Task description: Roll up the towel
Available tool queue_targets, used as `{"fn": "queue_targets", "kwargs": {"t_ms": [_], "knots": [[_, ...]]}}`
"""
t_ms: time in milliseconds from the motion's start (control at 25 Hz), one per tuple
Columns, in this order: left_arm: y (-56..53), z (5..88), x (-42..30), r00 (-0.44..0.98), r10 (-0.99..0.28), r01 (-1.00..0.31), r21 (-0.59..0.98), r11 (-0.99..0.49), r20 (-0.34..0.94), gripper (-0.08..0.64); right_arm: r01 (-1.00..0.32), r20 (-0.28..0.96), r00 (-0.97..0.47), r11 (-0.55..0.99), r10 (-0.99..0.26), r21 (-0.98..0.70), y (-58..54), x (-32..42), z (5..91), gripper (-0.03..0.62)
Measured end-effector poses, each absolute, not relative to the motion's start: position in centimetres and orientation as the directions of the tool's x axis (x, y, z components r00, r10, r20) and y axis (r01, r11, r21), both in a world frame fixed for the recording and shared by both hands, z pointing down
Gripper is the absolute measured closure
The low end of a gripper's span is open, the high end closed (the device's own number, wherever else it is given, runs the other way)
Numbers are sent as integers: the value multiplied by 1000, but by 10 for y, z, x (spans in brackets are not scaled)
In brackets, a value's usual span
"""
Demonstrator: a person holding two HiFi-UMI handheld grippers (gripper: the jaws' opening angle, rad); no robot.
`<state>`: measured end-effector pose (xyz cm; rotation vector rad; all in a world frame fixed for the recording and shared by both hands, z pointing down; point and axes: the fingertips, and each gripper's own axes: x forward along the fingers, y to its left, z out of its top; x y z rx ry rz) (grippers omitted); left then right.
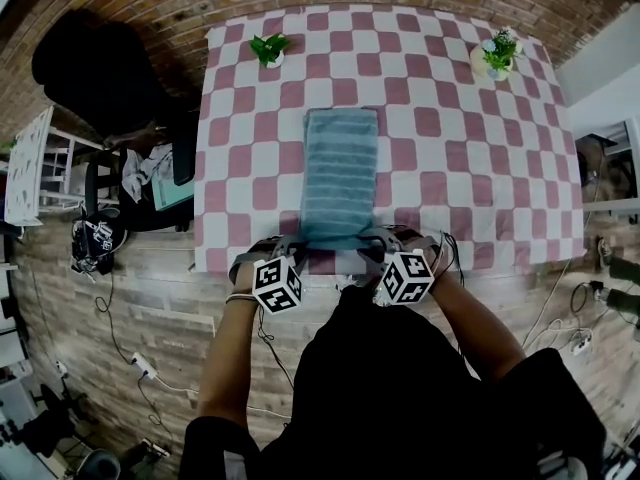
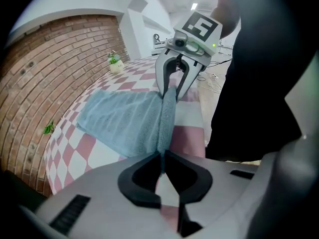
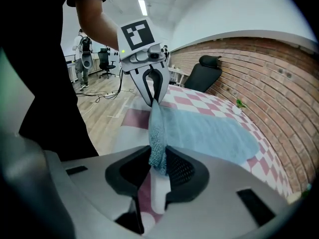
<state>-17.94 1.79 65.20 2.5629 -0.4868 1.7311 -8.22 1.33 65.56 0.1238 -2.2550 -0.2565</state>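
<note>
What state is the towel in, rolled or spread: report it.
Spread flat, not rolled: the towel lies full length on the table; only its near edge is pinched by the left gripper and right gripper.

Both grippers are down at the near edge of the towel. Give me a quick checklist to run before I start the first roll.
1. Left gripper pinched on the near edge of the towel: ok.
2. Right gripper pinched on the same edge: ok.
3. Near edge gathered into a ridge running from one gripper to the other: ok.
4. Rest of the towel lying flat and straight on the table: ok.
5. Roll path clear: the left plant and the right plant stand at the far corners, apart from the towel: ok.
6. Both grips equally deep in the fabric: cannot tell.
</note>
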Motion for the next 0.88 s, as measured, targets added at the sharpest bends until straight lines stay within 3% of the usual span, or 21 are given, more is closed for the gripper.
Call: {"fn": "queue_targets", "kwargs": {"t_ms": [280,400,880], "knots": [[73,641,-147,376,-191,-253,-98,-962,907,534,45,746,-651,974,-141,223,56,-51,646,505],[89,635,-141,393,-188,-270,-82,-959,900,534,-10,727,-676,988,-118,151,69,-43,636,503],[25,600,-156,398,-355,-364,-210,-908,846,534,-175,635,-754,983,-169,54,21,-52,596,500]]}}
